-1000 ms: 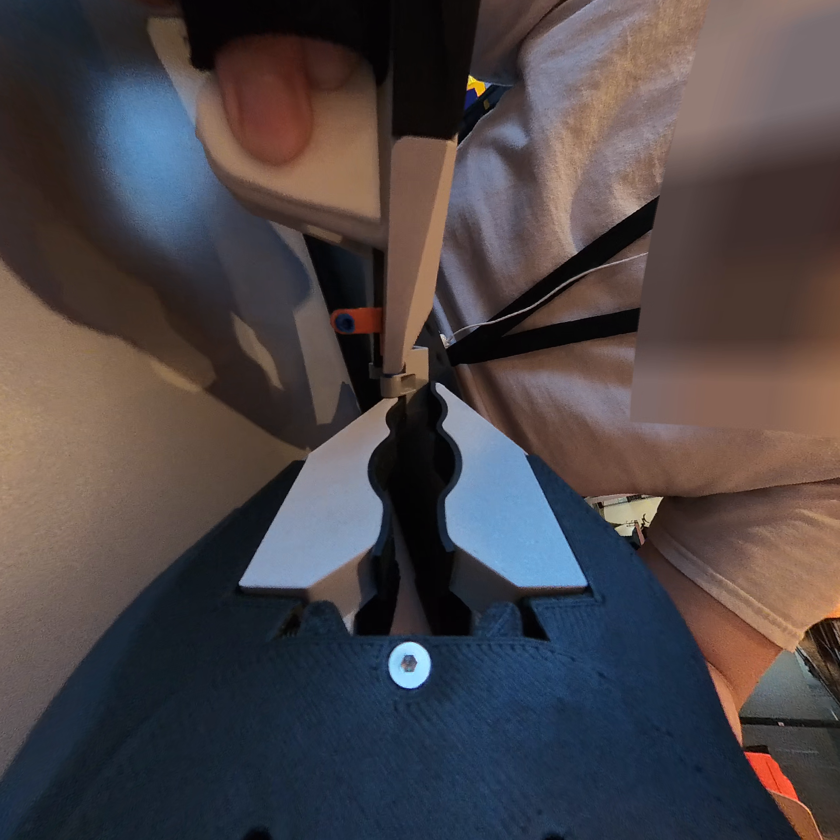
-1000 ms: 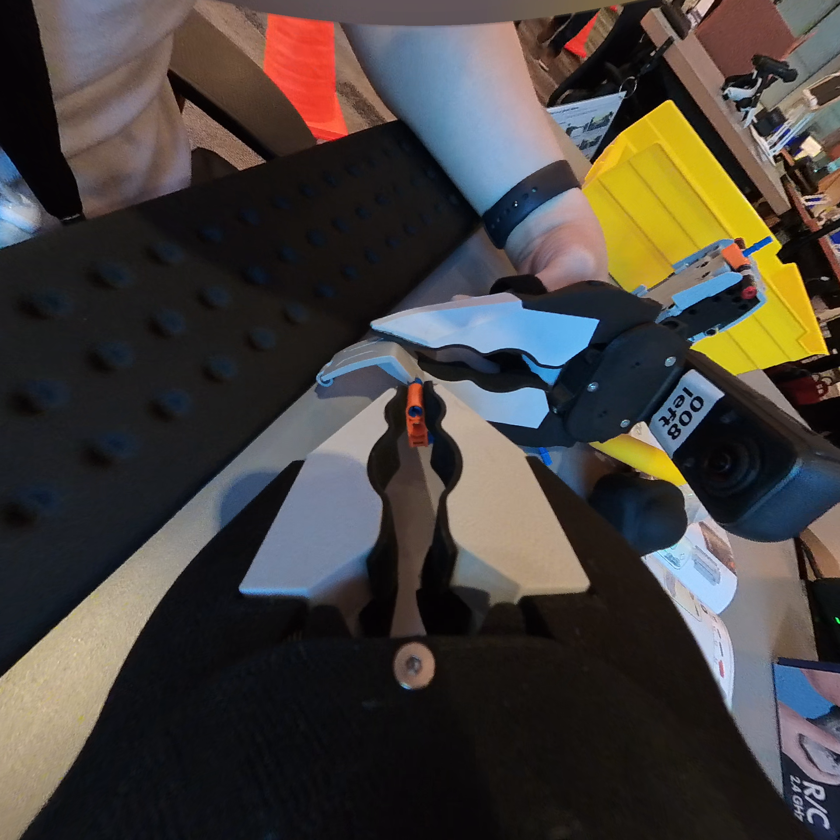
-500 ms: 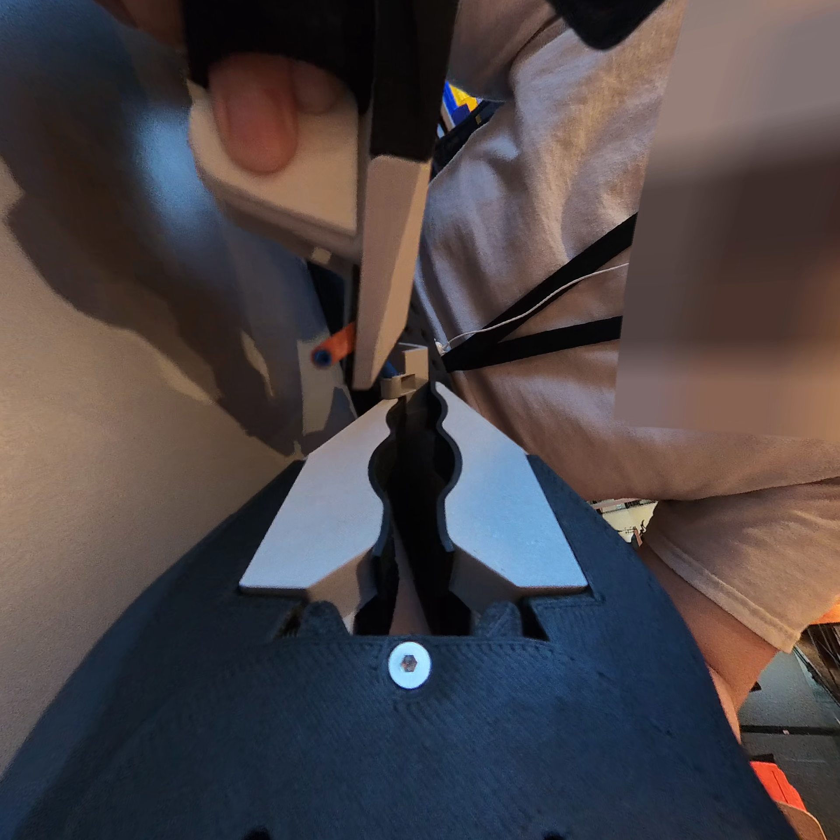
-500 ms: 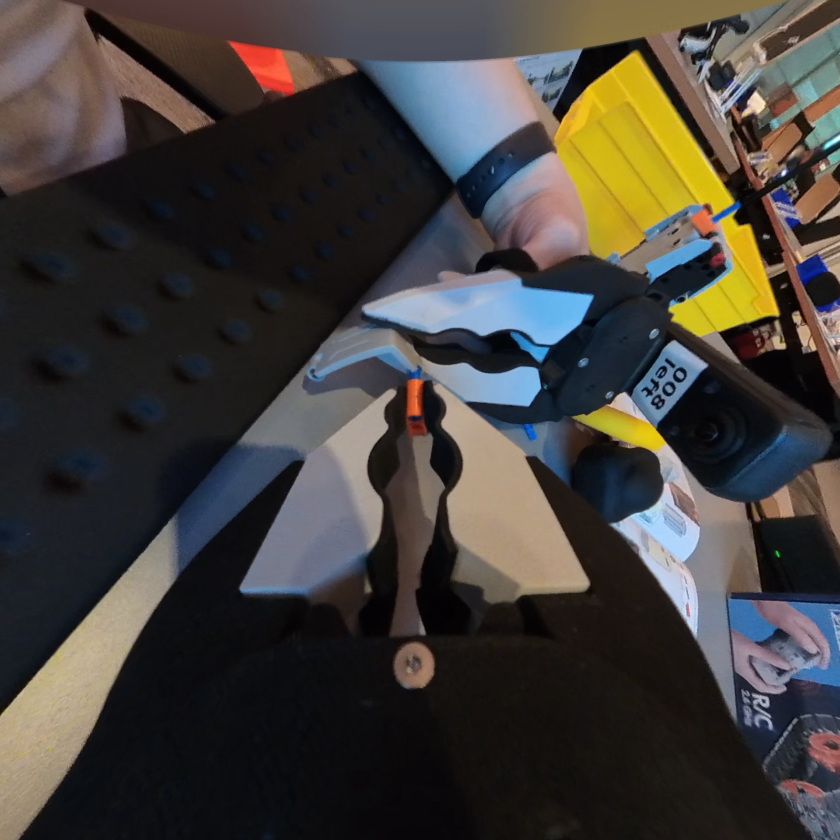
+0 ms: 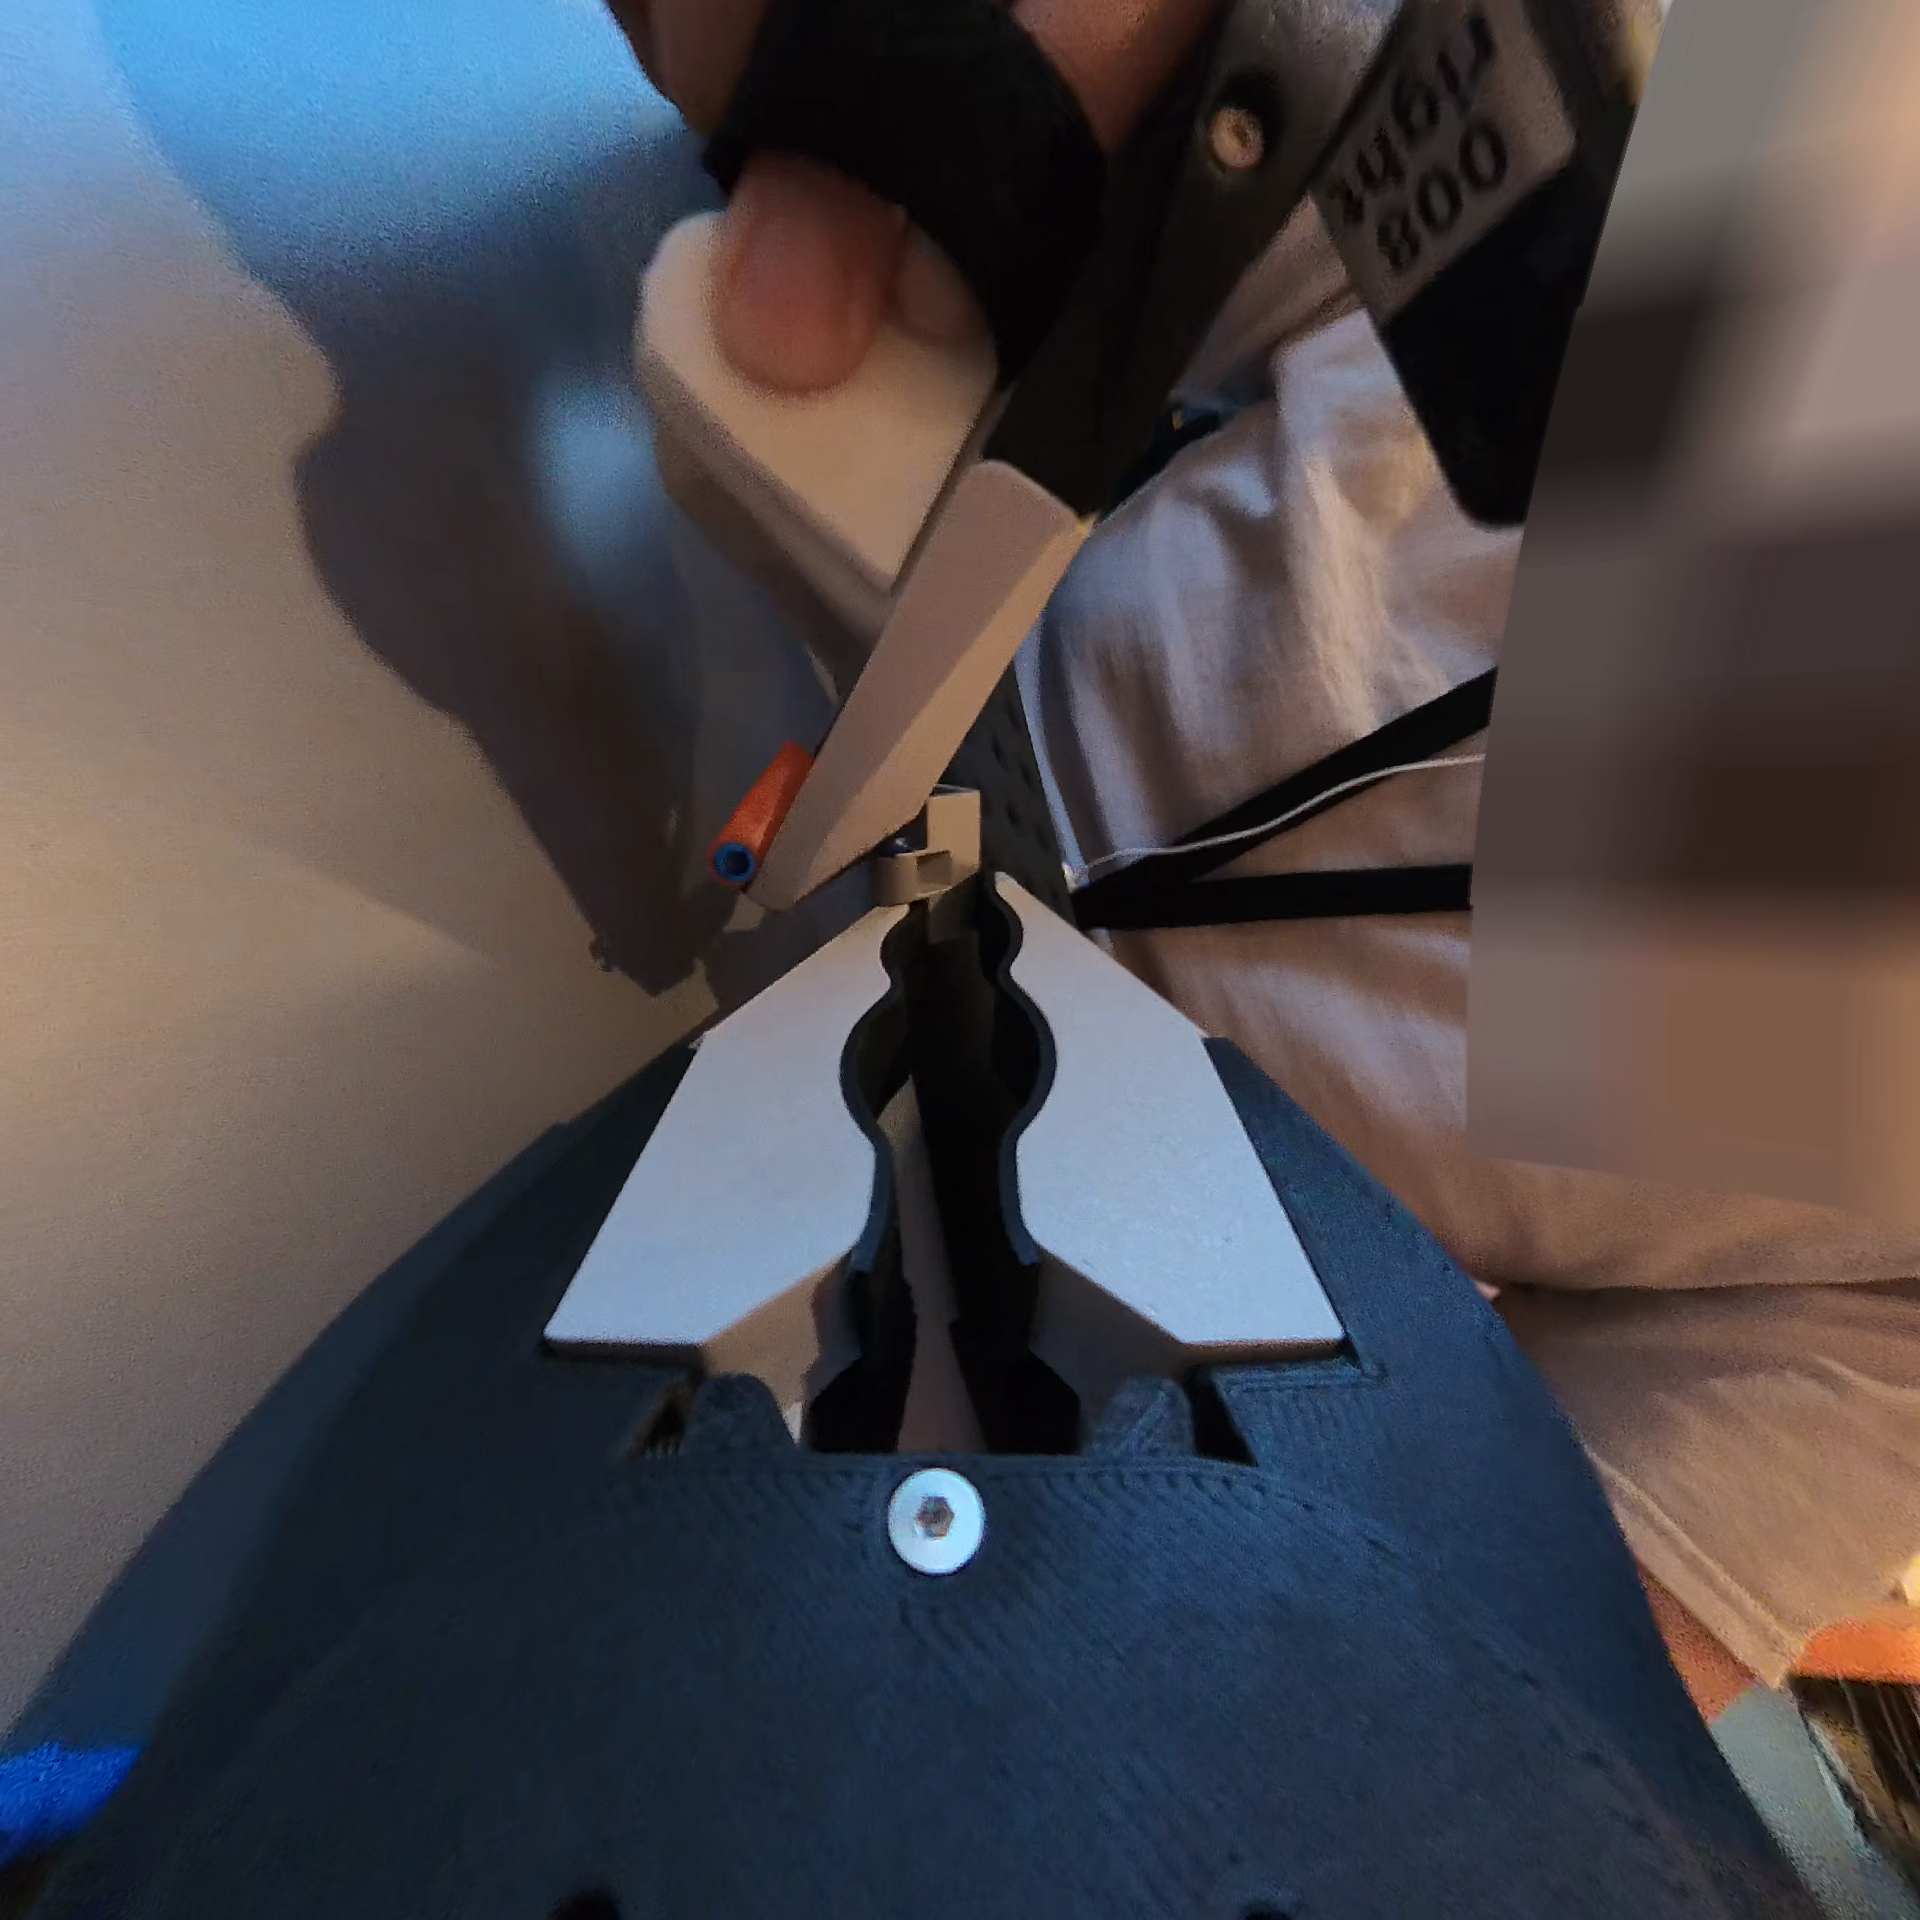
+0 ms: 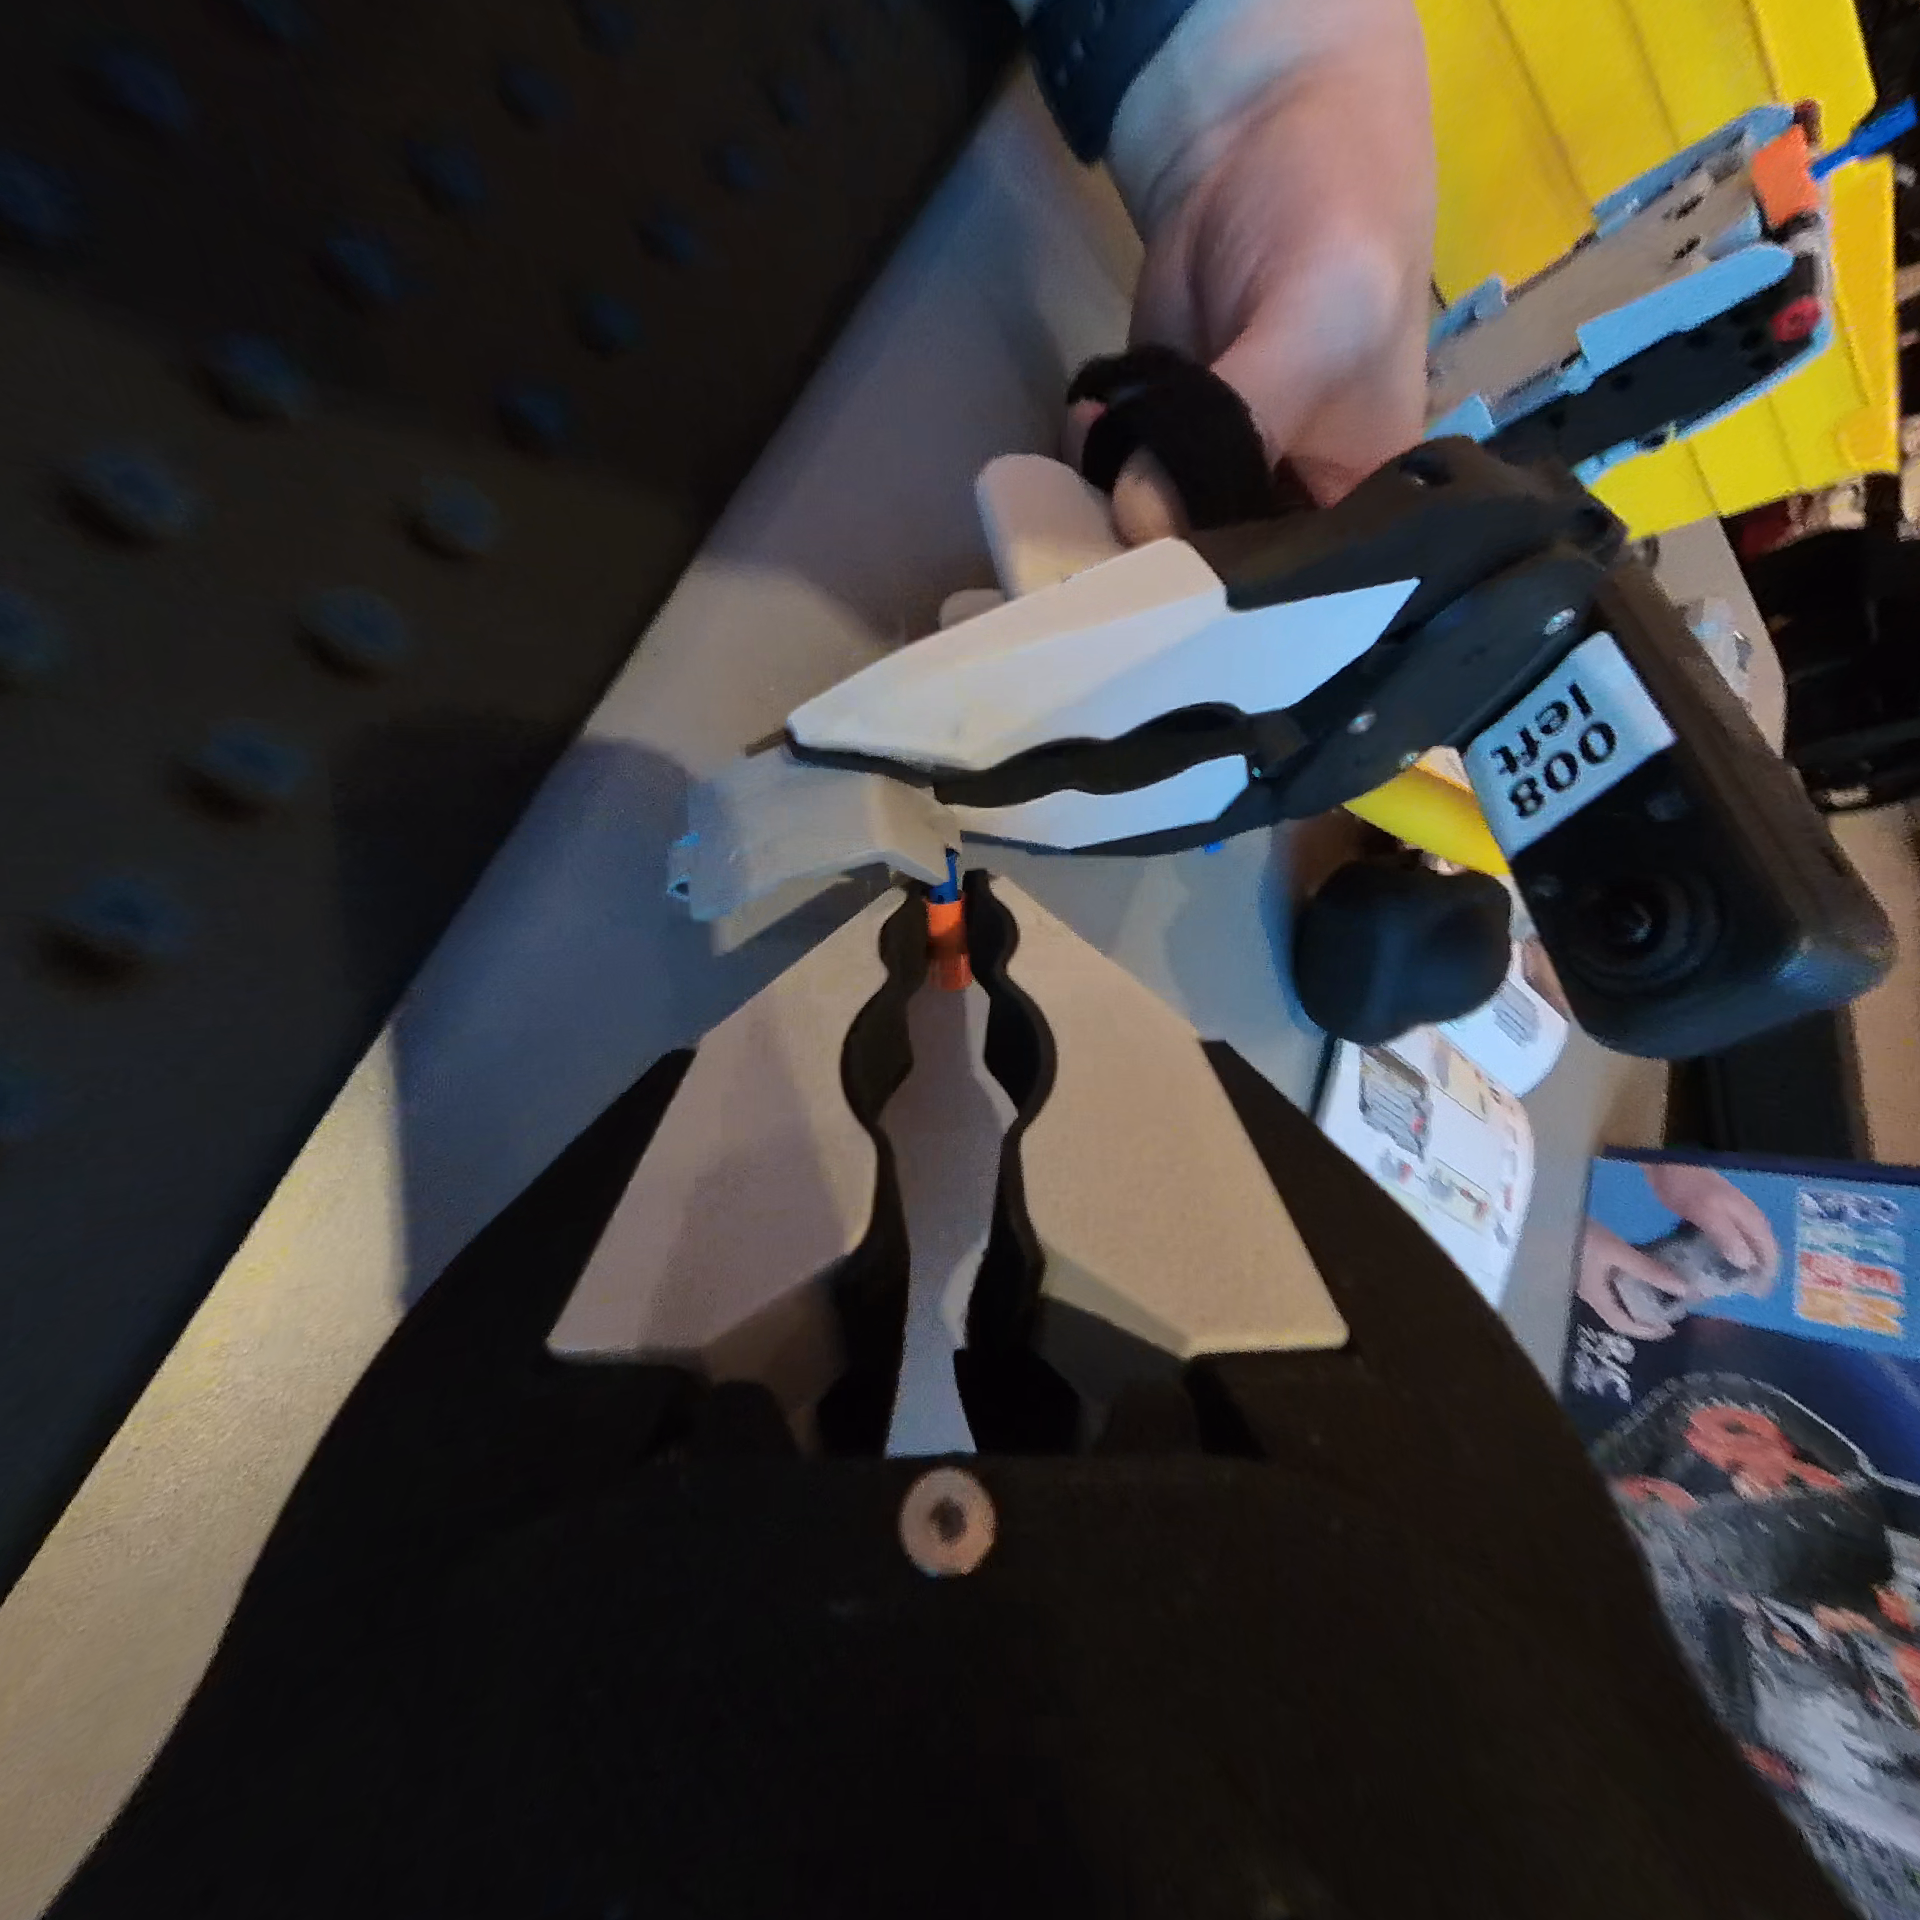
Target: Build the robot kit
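Note:
My left gripper (image 5: 948, 902) is shut on a light grey curved panel piece (image 5: 928, 847), which sticks out past its tips. In the right wrist view the left gripper (image 6: 862, 774) holds that panel (image 6: 790, 842) just above the table. My right gripper (image 6: 943, 902) is shut on a small orange connector with a blue pin (image 6: 943, 943). The blue end touches the panel's lower edge. In the left wrist view the right gripper (image 5: 779, 883) comes in slanted from above, and the orange connector (image 5: 756, 812) shows beside its finger. A hand holds each gripper.
A yellow bin (image 6: 1662, 135) stands at the back right, with a grey and blue built model (image 6: 1662, 270) in front of it. An instruction booklet (image 6: 1434, 1153) and a printed box (image 6: 1766, 1351) lie on the beige table (image 6: 468, 1091). A black studded surface (image 6: 312, 312) lies left. A person's shirt (image 5: 1247, 727) is close.
The two grippers have closed in on each other. The right gripper has tilted, and the connector's blue end now meets the grey panel. Both stay shut.

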Demonstrator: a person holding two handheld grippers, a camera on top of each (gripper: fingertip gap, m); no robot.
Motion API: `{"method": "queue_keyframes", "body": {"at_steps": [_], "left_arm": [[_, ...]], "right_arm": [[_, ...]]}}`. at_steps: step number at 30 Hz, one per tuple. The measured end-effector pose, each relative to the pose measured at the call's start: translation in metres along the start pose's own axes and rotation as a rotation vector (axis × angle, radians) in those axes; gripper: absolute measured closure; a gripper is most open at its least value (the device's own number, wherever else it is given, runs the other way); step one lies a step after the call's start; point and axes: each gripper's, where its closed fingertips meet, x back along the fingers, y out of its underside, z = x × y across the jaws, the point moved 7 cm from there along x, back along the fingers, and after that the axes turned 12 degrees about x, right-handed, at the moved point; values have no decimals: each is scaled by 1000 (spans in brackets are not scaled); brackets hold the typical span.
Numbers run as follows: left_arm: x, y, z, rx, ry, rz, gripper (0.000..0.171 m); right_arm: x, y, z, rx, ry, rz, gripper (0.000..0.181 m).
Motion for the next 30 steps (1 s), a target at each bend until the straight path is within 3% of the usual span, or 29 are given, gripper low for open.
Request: {"method": "queue_keyframes", "body": {"at_steps": [6,10,23,30], "left_arm": [[6,-8,-6,59,-46,113,164],[8,-9,-8,84,-65,151,164],[7,-7,-8,120,-30,129,165],[1,-2,-6,101,-30,71,164]], "right_arm": [[-1,4,3,53,78,-266,176],[-2,6,3,112,107,-357,175],[2,0,1,213,113,-332,176],[6,-4,-2,135,59,-191,176]]}}
